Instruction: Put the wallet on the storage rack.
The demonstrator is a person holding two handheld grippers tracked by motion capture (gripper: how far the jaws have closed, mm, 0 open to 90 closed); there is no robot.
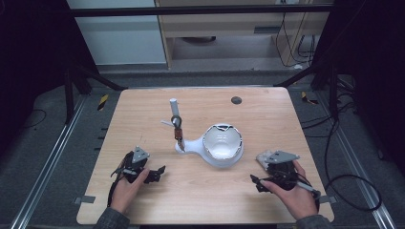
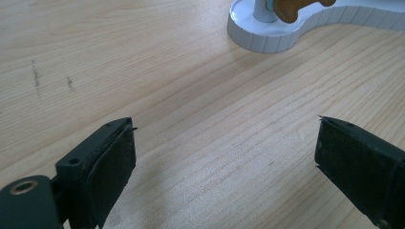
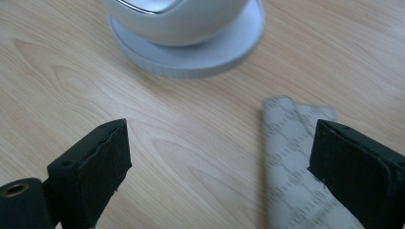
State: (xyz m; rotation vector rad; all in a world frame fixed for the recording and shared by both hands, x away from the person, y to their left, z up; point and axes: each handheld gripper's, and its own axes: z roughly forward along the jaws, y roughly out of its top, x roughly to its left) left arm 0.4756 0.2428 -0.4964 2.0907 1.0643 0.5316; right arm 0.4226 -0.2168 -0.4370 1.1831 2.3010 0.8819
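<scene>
Pale wood grain runs across the surface (image 1: pixel 143 109), which stands in a dim room with dark floor and cables around it; near its middle sits a white stand (image 1: pixel 220 147), a bowl-shaped cradle on a round base with a narrow arm reaching toward the left tongs' side, where a thin post carries a brown strap (image 1: pixel 178 131) and a ring.

Left tongs (image 1: pixel 160 170) rest low near the front left, jaws wide apart with bare wood between them; in the left gripper view the rounded end of the stand's arm (image 2: pixel 267 36) lies ahead and slightly right, well apart.

Right tongs (image 1: pixel 255 180) sit at the front right, jaws likewise apart and gripping nothing; in the right gripper view a grey patterned strip (image 3: pixel 291 162) lies flat on the wood just inside the right-hand jaw, its long axis running roughly along the tongs' own line, with the stand's base (image 3: pixel 191 57) ahead and to the left.

I judge the right hand nearer the strip; closing on it would need a shift toward that jaw.
</scene>
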